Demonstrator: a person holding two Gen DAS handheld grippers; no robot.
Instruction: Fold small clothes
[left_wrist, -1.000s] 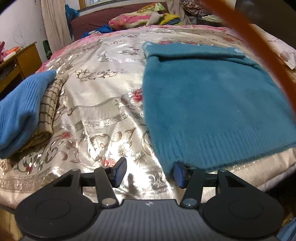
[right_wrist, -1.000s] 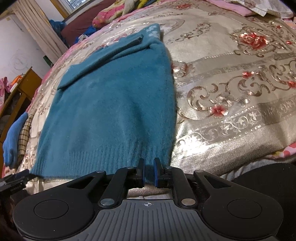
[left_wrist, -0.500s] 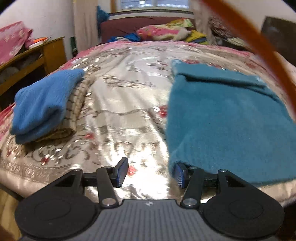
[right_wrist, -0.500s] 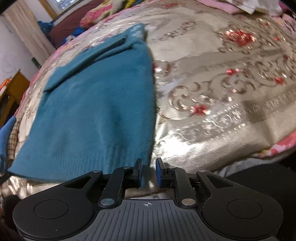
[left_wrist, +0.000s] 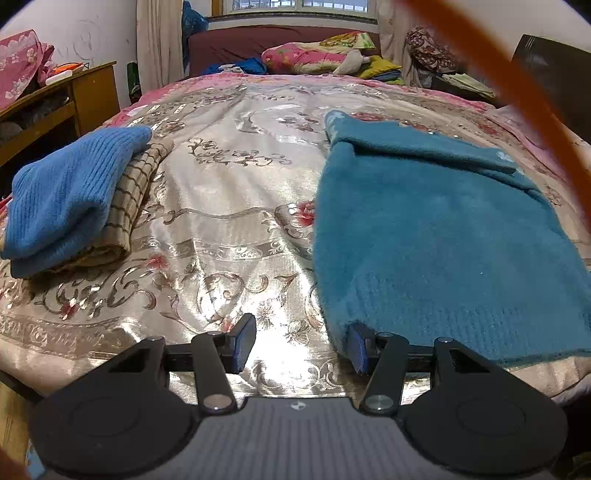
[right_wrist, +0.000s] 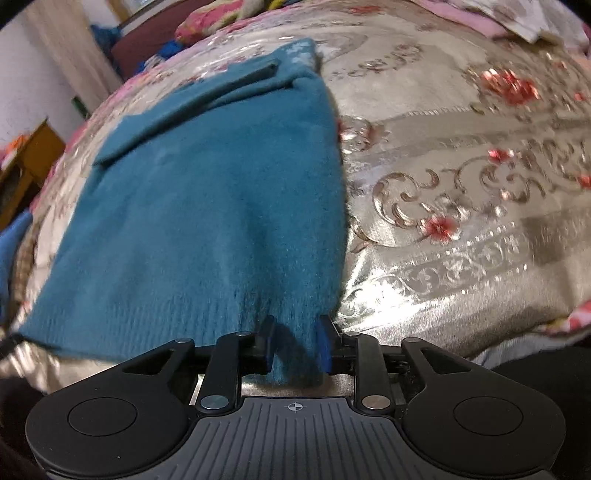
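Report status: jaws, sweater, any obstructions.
Left gripper open at the teal sweater hem corner, nothing held. Right gripper just widened, hem between its jaws. Folded blue pile lies clear.

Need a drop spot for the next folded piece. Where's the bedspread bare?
Free: the wide strip of bedspread between the folded blue stack and the teal sweater; also the stretch right of the sweater in the right wrist view. Crowded: pillows at the headboard.

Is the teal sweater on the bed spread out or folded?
Partly folded: the teal sweater lies flat, a sleeve folded across its top.
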